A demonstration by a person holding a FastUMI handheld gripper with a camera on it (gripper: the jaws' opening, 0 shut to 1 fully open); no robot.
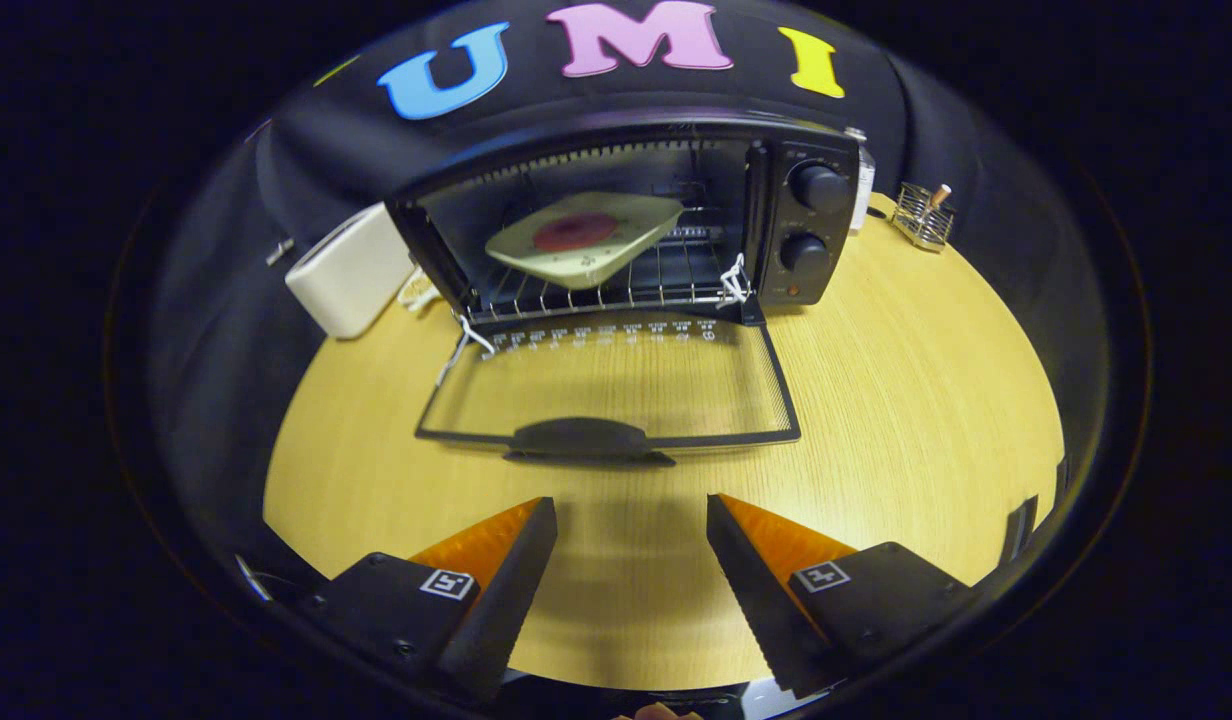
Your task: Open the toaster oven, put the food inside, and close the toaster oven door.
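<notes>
A black toaster oven point(776, 215) stands at the back of the round wooden table point(906, 400). Its glass door point(616, 385) lies folded down flat toward me, with the dark handle point(581, 440) at its front edge. Inside, on the wire rack point(616, 290), rests a pale square plate point(586, 240) carrying a dark red round piece of food point(574, 232). My gripper point(631, 525) is open, with nothing between its fingers. It hovers over the table a short way in front of the door handle.
A cream-coloured box-shaped appliance point(351, 270) stands left of the oven. A small wire holder point(924, 218) sits at the table's back right edge. Two knobs point(816, 187) are on the oven's right panel. Bare tabletop lies on both sides of the door.
</notes>
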